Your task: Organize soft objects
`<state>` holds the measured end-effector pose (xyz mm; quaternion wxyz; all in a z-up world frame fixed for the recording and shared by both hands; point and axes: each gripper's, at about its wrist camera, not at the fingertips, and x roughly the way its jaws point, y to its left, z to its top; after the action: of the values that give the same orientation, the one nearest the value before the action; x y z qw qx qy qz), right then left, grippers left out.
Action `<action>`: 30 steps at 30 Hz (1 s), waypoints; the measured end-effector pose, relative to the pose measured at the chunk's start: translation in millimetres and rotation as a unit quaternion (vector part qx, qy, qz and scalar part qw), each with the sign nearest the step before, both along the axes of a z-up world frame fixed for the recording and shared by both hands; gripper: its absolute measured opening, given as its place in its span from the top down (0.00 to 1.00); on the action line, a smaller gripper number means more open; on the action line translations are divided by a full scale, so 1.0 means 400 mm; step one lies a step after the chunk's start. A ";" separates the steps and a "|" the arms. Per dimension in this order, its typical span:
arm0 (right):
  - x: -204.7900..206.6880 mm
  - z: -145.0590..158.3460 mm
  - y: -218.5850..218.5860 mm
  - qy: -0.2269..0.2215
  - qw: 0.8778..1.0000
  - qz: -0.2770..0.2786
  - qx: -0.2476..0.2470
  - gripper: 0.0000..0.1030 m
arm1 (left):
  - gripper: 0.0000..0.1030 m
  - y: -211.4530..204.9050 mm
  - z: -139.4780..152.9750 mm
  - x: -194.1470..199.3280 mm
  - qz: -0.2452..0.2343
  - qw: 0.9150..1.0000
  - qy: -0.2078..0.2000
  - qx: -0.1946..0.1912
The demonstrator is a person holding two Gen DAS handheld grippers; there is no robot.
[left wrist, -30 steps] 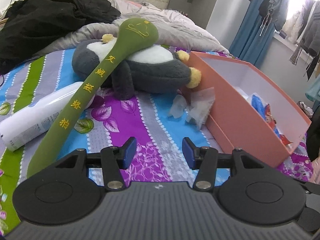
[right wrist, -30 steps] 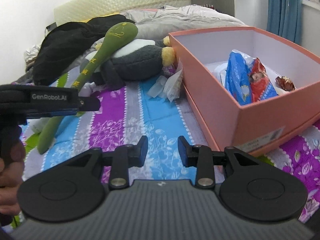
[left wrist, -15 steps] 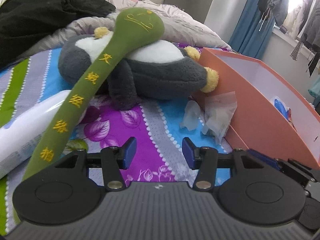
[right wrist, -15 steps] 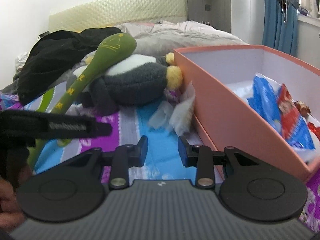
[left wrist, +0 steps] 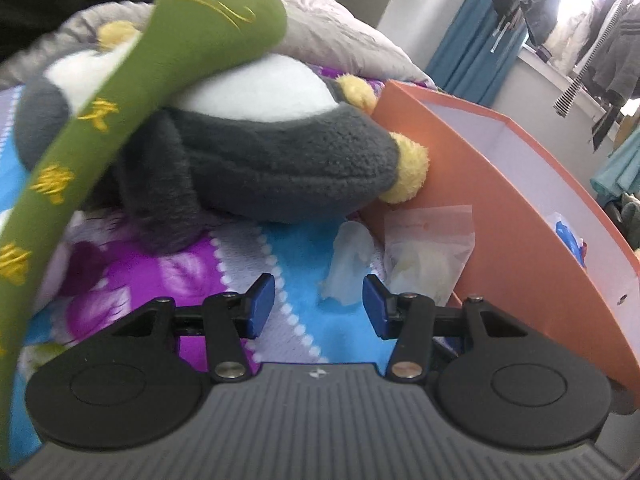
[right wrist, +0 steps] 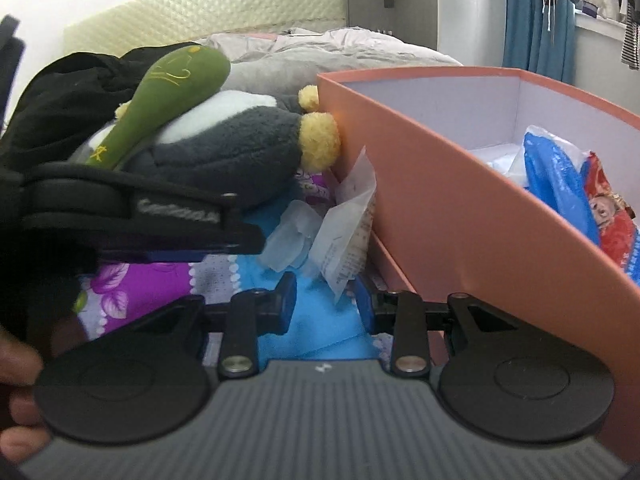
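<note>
A grey and white plush penguin (left wrist: 256,148) with yellow feet lies on the bed's patterned sheet (left wrist: 336,328), one foot touching the orange box's (left wrist: 496,216) wall. A green plush stick (left wrist: 132,92) leans across it. The left gripper (left wrist: 319,306) and right gripper (right wrist: 325,303) both stand released, grasping nothing.

Bedroom: bed (right wrist: 328,46), headboard (right wrist: 200,10), hanging clothes (left wrist: 600,40).

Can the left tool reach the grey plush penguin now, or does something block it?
Probably yes. The left tool is open and empty, with only bedspread before the penguin. The green plush stick lies across its top only.
</note>
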<state>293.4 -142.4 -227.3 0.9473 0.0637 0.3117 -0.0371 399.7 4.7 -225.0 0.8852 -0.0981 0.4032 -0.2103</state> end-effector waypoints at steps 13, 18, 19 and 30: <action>0.044 -0.021 -0.001 0.016 1.000 -0.015 -0.016 0.89 | 0.86 -0.050 -0.071 0.085 -0.035 0.999 0.039 -0.004; 0.029 -0.010 -0.005 0.018 1.000 -0.004 -0.007 0.93 | 0.93 -0.058 -0.059 0.082 -0.026 0.999 0.035 -0.005; 0.027 -0.006 -0.008 0.019 1.000 -0.002 -0.001 0.93 | 0.93 -0.058 -0.054 0.079 -0.023 0.999 0.035 -0.004; -0.038 0.051 -0.024 0.037 0.998 0.033 0.043 0.94 | 0.94 -0.012 0.029 -0.043 0.040 0.999 0.023 0.016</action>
<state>278.1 -151.8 -207.1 0.9321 0.0930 0.3500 0.0056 382.4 0.0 -213.3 0.8850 -0.1048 0.4222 -0.1661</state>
